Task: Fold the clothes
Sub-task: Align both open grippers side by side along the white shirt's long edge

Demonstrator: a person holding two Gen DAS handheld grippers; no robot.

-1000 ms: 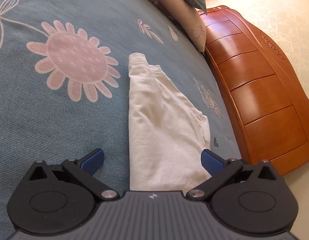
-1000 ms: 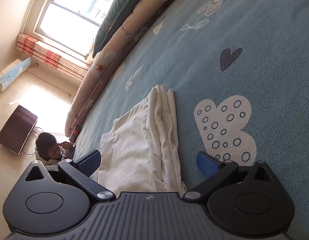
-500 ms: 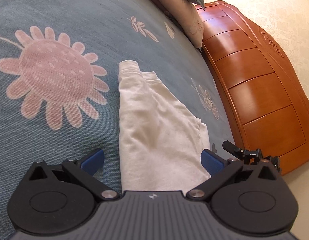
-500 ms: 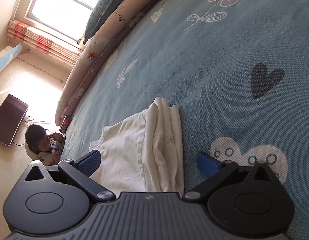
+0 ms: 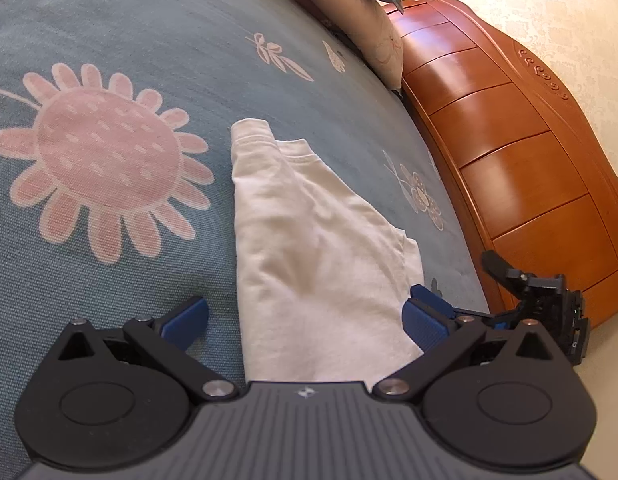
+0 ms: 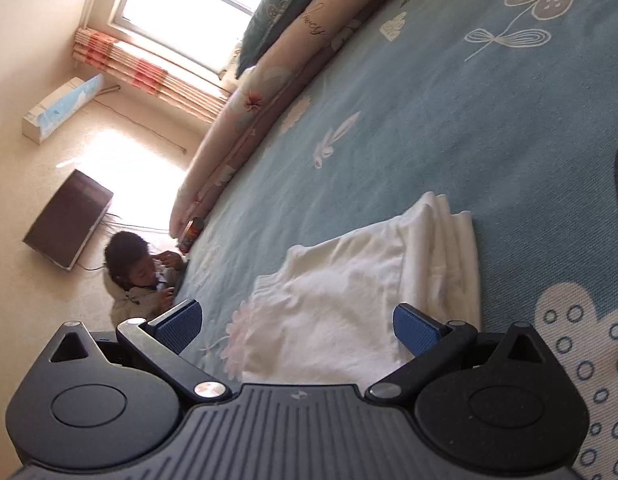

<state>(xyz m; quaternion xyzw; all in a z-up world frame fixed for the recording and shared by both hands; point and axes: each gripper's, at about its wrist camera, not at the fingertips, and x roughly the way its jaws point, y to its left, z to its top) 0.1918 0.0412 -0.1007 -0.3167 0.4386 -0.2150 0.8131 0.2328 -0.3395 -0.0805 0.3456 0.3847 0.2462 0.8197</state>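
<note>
White shirt point(image 5: 309, 240) lay on the blue bedspread point(image 5: 109, 40), already folded into a narrow strip, just right of the big pink flower point(image 5: 101, 160) and well left of the wooden footboard point(image 5: 529, 160); collar end far from the flower's near petals, hem end under the cameras. Left gripper point(image 5: 305, 316) hovered over the near end, fingers wide apart, holding nothing; right gripper point(image 6: 295, 324) the same — fingers spread, empty, stacked sleeve layers point(image 6: 449, 248) beyond its right pad. Likely step: pinch both near corners for the crosswise fold. To do it well — lower each gripper to a corner, catch every layer, close fully, then lift together and carry toward the collar evenly; uneven lift could spill the sleeve layers. A person point(image 6: 145, 272) sat off the bed's edge.
</note>
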